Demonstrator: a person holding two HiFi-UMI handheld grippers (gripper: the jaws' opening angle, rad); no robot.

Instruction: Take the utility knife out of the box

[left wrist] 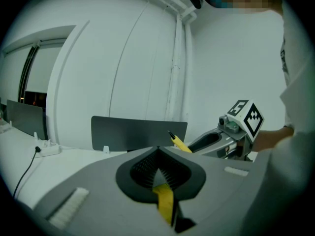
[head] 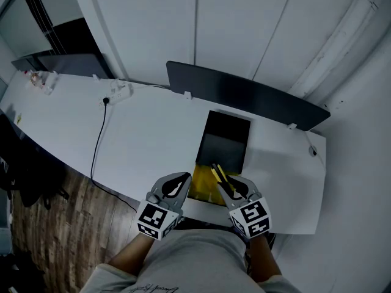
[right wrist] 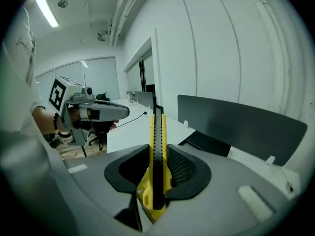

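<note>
A box lies near the white desk's front edge, with a yellow near end (head: 200, 187) and a black far part (head: 226, 140). My right gripper (head: 224, 185) is shut on a yellow and black utility knife (head: 218, 174), which sticks forward over the box. In the right gripper view the knife (right wrist: 157, 146) stands clamped between the pads, held by the right gripper (right wrist: 157, 154). My left gripper (head: 182, 180) sits at the box's yellow end. In the left gripper view the left gripper (left wrist: 158, 156) is shut on a yellow flap (left wrist: 165, 201) of the box.
A dark partition panel (head: 244, 93) runs along the back of the desk (head: 146, 139). A power strip with a black cable (head: 116, 93) lies at the back left. Wooden floor (head: 49, 224) shows below the desk's left front edge.
</note>
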